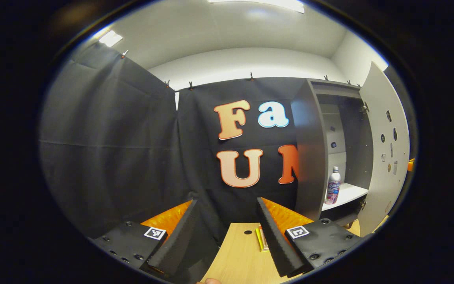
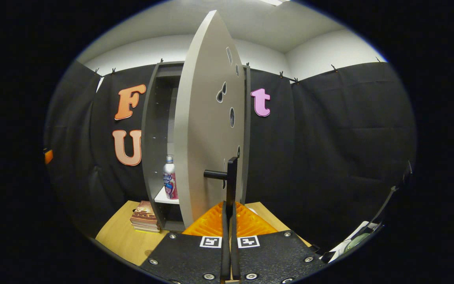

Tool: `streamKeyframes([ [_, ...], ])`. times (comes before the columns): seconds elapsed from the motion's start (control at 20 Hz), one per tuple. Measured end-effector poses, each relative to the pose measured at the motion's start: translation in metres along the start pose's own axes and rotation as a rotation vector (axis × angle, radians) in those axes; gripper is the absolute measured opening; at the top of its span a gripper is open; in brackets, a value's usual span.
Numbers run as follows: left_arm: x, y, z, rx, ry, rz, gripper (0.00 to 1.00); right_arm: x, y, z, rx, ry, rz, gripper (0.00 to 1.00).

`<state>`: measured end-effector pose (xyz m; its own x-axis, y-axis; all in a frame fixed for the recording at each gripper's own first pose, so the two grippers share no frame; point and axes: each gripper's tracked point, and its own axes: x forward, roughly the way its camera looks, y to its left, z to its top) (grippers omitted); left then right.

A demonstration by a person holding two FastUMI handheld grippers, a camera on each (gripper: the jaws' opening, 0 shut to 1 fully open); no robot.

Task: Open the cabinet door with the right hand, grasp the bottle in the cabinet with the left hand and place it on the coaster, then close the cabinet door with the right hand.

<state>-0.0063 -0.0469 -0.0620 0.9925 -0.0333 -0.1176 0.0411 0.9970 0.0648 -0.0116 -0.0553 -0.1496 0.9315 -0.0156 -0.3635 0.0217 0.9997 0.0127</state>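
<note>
The grey cabinet [image 1: 309,150] stands at the right of the left gripper view with its door [image 1: 384,150] swung wide. A small bottle [image 1: 333,185] with a white cap and a pink-and-blue label stands upright on the white shelf [image 1: 349,193] inside. My left gripper [image 1: 226,201] is open and holds nothing, well short of the cabinet and left of it. In the right gripper view the door [image 2: 207,130] is seen nearly edge-on. My right gripper [image 2: 229,213] is shut on its black bar handle [image 2: 232,173]. The bottle [image 2: 169,177] shows past the door's edge.
The cabinet stands on a light wooden table [image 1: 239,256]. A small stack of books [image 2: 144,216] lies on the table by the cabinet's left foot, and its edge [image 1: 261,238] shows between my left fingers. Black cloth walls close in the booth.
</note>
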Motion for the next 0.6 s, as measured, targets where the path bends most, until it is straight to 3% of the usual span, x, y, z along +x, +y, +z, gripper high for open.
streamKeyframes([
  [0.6, 0.038, -0.134, -0.003, -0.01, 0.009, -0.122, 0.94, 0.006, -0.101, -0.004, 0.009, -0.005, 0.008, 0.0],
])
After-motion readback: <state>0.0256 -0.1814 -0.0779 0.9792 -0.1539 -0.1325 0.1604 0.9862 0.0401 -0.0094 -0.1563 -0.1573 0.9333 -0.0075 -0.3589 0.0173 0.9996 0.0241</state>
